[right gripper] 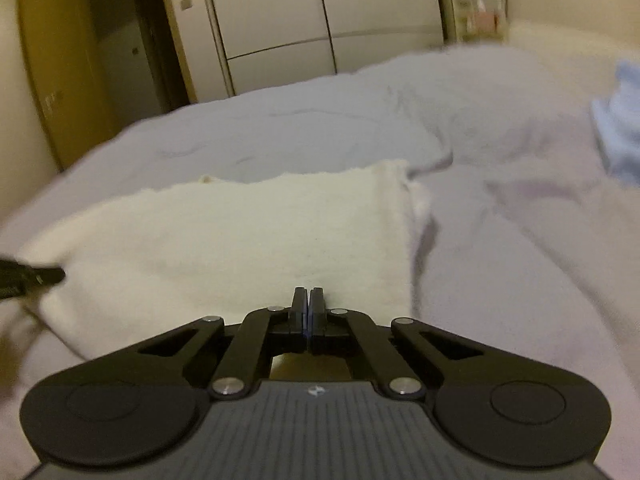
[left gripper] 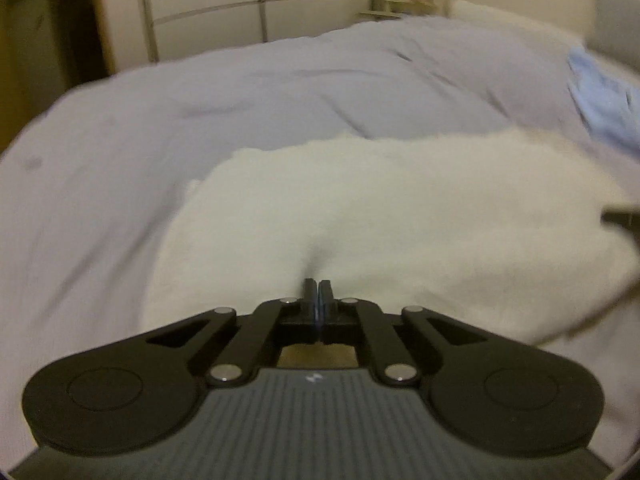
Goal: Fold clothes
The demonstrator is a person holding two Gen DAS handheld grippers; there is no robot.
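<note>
A white fluffy garment point(left gripper: 400, 216) lies spread on the lavender bed cover point(left gripper: 200, 120). My left gripper point(left gripper: 318, 282) is shut on its near edge, and the cloth puckers at the fingertips. In the right wrist view the same white garment point(right gripper: 240, 240) stretches leftward, and my right gripper point(right gripper: 308, 290) is shut on its near edge close to its right side. The tip of the other gripper shows at the frame edge in each view: the right gripper point(left gripper: 620, 216) in the left view, the left gripper point(right gripper: 32, 276) in the right view.
A light blue cloth point(left gripper: 600, 100) lies bunched on the bed at far right, also the blue cloth point(right gripper: 620, 136). White wardrobe doors point(right gripper: 280, 20) stand beyond the bed, with a doorway point(right gripper: 120, 40) left of them and a shelf of small items point(right gripper: 480, 4) to the right.
</note>
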